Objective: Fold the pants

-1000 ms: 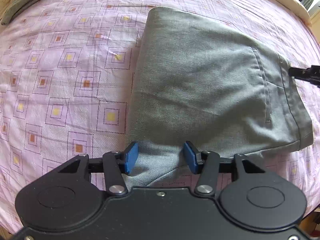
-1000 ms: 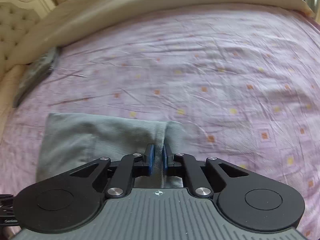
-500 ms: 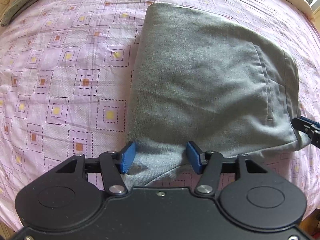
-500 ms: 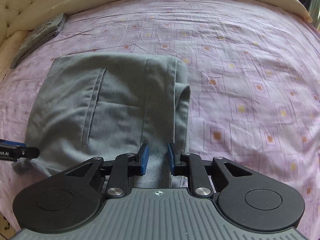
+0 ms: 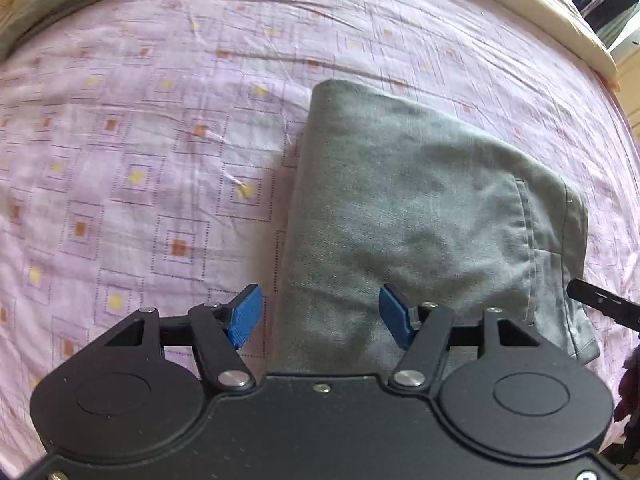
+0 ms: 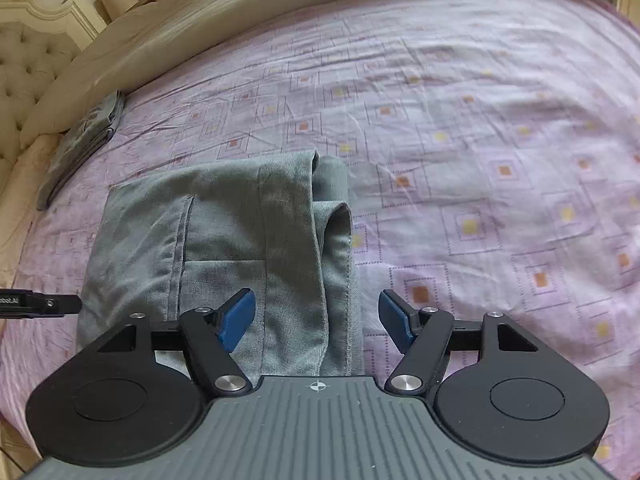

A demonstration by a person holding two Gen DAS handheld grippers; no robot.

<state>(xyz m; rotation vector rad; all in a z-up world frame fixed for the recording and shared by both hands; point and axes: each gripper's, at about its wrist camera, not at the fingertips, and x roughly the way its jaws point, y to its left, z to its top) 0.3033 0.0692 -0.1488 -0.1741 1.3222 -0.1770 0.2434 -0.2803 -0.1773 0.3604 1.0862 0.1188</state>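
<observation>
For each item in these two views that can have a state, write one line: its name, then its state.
grey pants: folded into a compact rectangle, lying flat, released
left gripper: open, empty
right gripper: open, empty
bedsheet: spread, slightly wrinkled
dark folded garment: folded, at bed's edge

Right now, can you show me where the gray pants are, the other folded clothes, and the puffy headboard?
gray pants (image 6: 224,240): right wrist view, flat top layer beside the pocket seam.
other folded clothes (image 6: 80,142): right wrist view, middle of the stack.
headboard (image 6: 24,68): right wrist view, tufted padding.
</observation>
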